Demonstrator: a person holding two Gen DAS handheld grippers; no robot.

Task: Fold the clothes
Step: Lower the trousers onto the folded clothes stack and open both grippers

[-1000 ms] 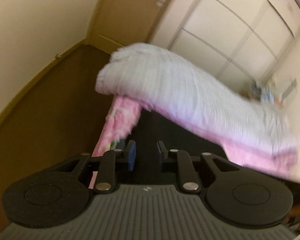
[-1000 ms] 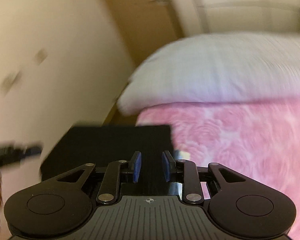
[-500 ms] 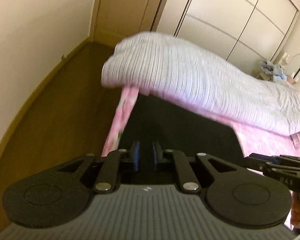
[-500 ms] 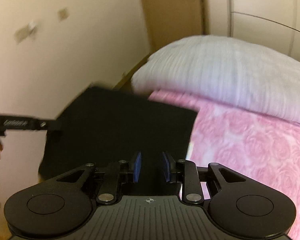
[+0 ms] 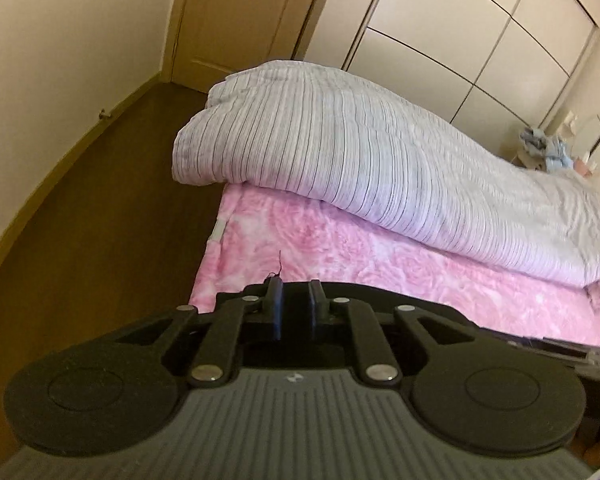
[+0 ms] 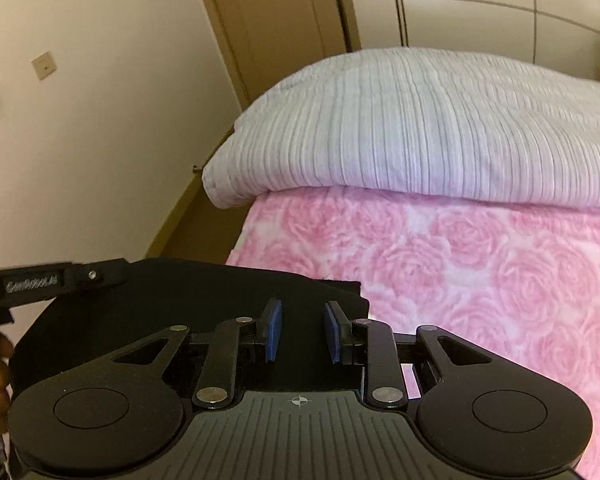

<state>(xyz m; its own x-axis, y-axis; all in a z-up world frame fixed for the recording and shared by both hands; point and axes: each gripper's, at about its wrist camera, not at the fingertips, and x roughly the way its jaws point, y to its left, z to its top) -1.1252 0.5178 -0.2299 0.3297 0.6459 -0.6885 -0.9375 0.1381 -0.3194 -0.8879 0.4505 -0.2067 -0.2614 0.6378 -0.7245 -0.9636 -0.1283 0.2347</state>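
A black garment [image 6: 204, 300] lies low over the near edge of the pink rose-patterned blanket [image 6: 480, 264]. My left gripper [image 5: 296, 306] is shut on the garment's edge [image 5: 380, 296], its pads pinching the cloth with a loose thread above them. My right gripper [image 6: 300, 332] has its blue pads apart with the black cloth lying between them; whether they grip it does not show. The left gripper's arm [image 6: 52, 280] shows at the left of the right wrist view, at the garment's other side.
A striped grey-white duvet [image 5: 380, 160] is piled across the bed behind the pink blanket [image 5: 380, 256]. Brown floor [image 5: 100, 220] runs along the bed's left side to a door [image 5: 240, 20]. White wardrobes [image 5: 480, 40] stand behind. A wall [image 6: 100, 100] is at left.
The black garment, held up in front of both cameras before, has come down onto the near edge of the bed. Both grippers have lowered with it.
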